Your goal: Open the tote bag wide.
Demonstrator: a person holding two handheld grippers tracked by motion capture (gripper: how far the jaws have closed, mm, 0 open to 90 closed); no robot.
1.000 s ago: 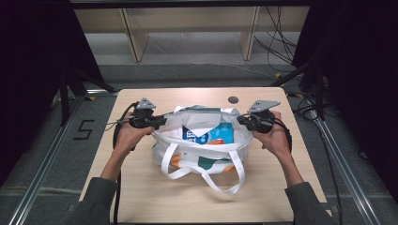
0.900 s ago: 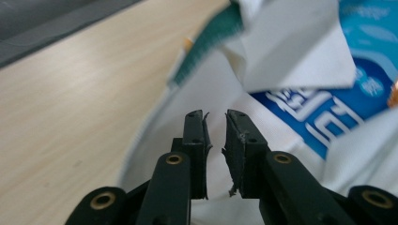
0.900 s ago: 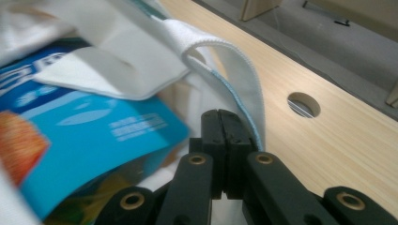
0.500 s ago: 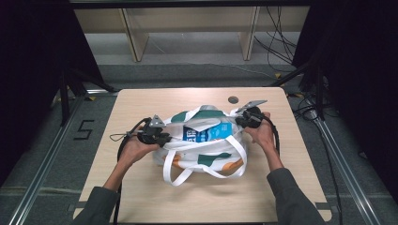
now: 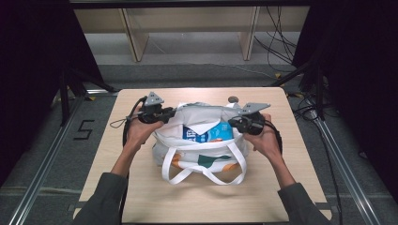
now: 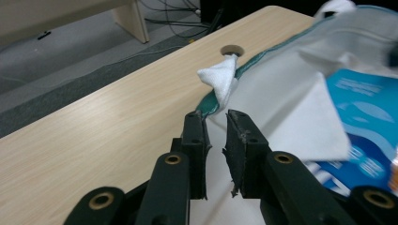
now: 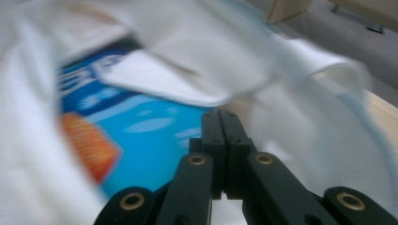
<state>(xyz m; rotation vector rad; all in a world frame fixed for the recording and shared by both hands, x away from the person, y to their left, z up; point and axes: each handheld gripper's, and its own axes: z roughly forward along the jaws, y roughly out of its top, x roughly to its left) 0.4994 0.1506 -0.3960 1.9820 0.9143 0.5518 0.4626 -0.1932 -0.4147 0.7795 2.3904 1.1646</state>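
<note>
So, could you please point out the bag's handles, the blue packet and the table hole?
handles (image 5: 202, 172): high view, on the near white strap loop.
blue packet (image 5: 210, 132): high view, on its blue face inside the bag.
table hole (image 6: 231, 49): left gripper view, on its dark opening.

Right gripper view was motion-blurred: bag (image 7: 300, 89) fabric smeared, print on blue packet (image 7: 141, 136) unreadable. Right gripper (image 7: 220, 117) jaws pressed together; whether fabric sat between them could not be told. Packet (image 5: 206, 134) in high view mostly hidden inside bag (image 5: 199, 150), lettering too small to read. Left gripper view cut packet (image 6: 371, 122) off at right edge. Counter hole (image 5: 233, 99) half hidden behind bag rim.
</note>
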